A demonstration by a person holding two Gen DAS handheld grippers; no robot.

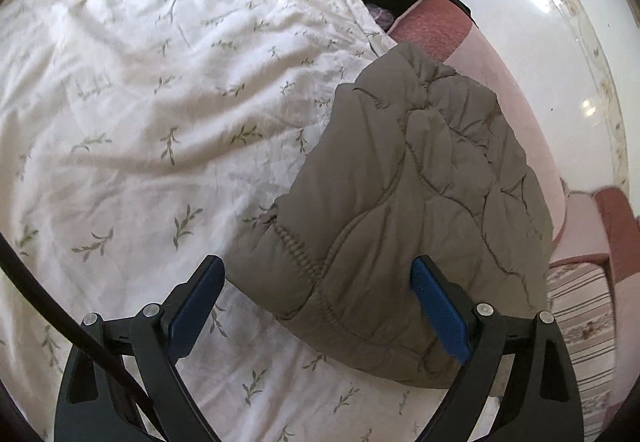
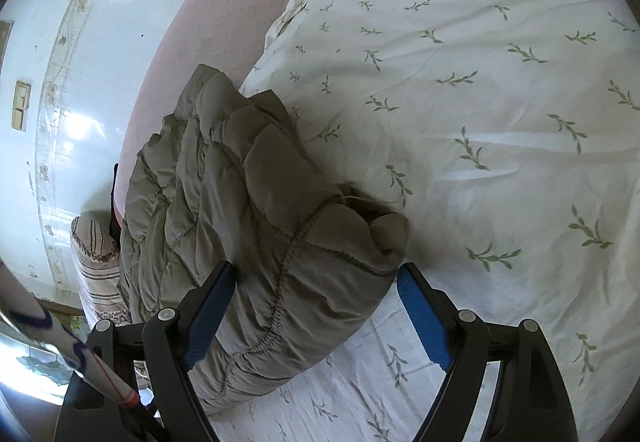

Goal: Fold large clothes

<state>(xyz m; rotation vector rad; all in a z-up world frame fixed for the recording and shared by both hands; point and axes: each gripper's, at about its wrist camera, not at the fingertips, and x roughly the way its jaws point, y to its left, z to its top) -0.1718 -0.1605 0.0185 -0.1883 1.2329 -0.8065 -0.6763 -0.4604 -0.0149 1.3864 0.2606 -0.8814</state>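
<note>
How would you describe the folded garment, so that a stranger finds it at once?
Look at the bed with the white leaf-print duvet. At its edge, beside the pink sheet, lies a folded jacket. It is the only grey-brown, puffy, quilted thing there; everything around it is pale or striped.

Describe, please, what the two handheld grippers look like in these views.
Both are alike: the left gripper and the right gripper have curved black plastic finger arms with silver pivot bolts, each tipped by a flat blue pad with a fine knurled texture. A black cable arcs past the left gripper's left side.
</note>
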